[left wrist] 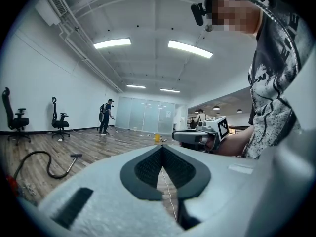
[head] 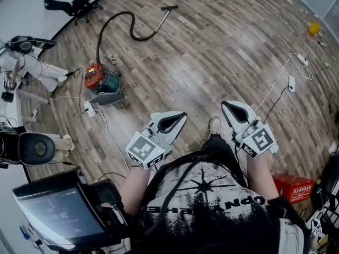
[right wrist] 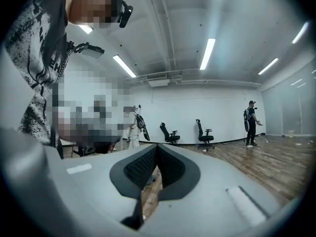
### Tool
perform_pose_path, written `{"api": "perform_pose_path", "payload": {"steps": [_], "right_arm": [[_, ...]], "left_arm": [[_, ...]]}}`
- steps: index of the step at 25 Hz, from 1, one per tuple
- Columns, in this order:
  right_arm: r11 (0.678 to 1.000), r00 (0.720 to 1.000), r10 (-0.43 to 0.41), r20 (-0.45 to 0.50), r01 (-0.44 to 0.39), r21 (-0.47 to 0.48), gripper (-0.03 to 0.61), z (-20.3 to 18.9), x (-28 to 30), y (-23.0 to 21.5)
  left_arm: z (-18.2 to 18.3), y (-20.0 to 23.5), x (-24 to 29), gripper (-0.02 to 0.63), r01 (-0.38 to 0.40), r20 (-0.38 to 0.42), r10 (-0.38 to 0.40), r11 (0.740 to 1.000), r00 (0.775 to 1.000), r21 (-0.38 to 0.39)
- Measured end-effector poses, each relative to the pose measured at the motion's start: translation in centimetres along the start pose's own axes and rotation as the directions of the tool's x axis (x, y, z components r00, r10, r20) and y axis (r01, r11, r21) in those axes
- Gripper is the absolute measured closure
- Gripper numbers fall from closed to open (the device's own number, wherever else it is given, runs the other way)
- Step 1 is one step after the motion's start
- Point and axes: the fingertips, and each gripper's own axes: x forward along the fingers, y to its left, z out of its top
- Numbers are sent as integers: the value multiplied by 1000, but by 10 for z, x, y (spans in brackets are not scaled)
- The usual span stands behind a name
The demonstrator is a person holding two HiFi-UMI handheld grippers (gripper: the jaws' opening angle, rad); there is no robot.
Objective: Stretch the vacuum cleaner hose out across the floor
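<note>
Wooden floor (head: 212,46) spreads wide. The red vacuum (head: 100,80) sits at its far left, its black hose (head: 113,18) curled beyond. The left claw (head: 181,116) and right claw (head: 226,105) are both closed tight, empty, well apart from the hose.

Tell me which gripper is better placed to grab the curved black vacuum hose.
Probably the left gripper: the curved black vacuum hose lies on its side and shows in its view; the right gripper sits farther off. Both are shut, empty.
</note>
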Motion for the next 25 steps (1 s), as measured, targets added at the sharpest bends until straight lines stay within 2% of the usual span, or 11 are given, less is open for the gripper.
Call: {"api": "perform_pose_path", "payload": {"steps": [6, 17, 25], "right_arm": [[1000, 999, -17, 27, 17, 3, 574, 10, 25, -68], [990, 988, 142, -53, -143, -14, 574, 12, 71, -164], [987, 986, 156, -65, -157, -15, 574, 11, 77, -250]], "left_arm": [[11, 39, 42, 612, -25, 1, 25, 1000, 1000, -16], [39, 111, 144, 612, -74, -17, 74, 997, 997, -23], [59, 143, 227, 612, -81, -2, 81, 996, 997, -27]]}}
